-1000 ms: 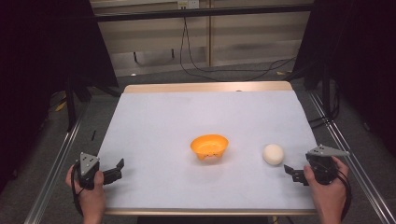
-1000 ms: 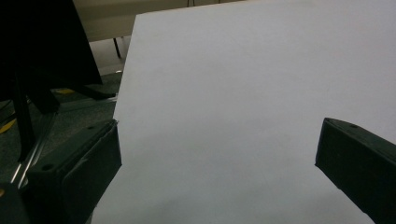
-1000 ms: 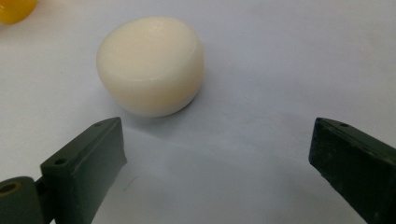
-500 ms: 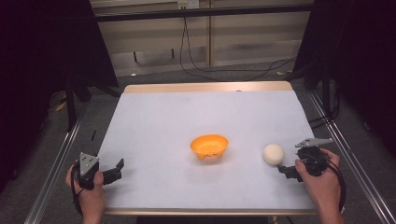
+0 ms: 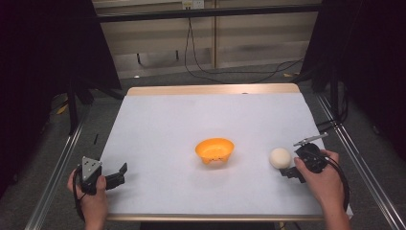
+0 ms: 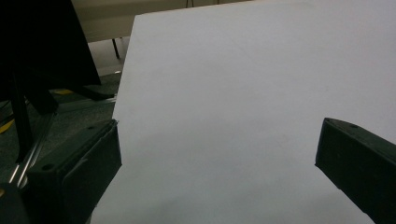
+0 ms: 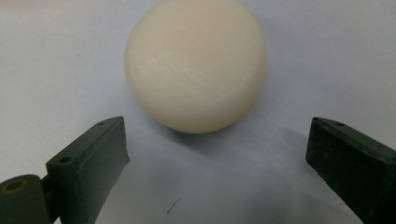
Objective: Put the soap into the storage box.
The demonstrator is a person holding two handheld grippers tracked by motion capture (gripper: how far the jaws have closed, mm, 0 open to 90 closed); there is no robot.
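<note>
A cream ball (image 5: 280, 158) rests on the white table sheet (image 5: 191, 120) at the right, with an orange bowl (image 5: 215, 150) to its left near the middle. My right gripper (image 5: 288, 171) sits just behind the ball, held by a hand. In the right gripper view the ball (image 7: 196, 65) lies just ahead of the jaw tips, and the right gripper (image 7: 217, 158) stands open; its jaws have just been closing a little with nothing between them. My left gripper (image 5: 119, 175) rests open at the front left, and in its own view the left gripper (image 6: 217, 172) has bare sheet between the jaws.
Metal rails (image 5: 356, 158) run along both sides of the table. A wooden edge (image 5: 210, 89) borders the far side, with cables (image 5: 201, 72) on the floor beyond. Dark curtains stand at left and right.
The right hand and gripper have moved left and slightly forward, up to the ball. The left gripper, ball and bowl have stayed put.
</note>
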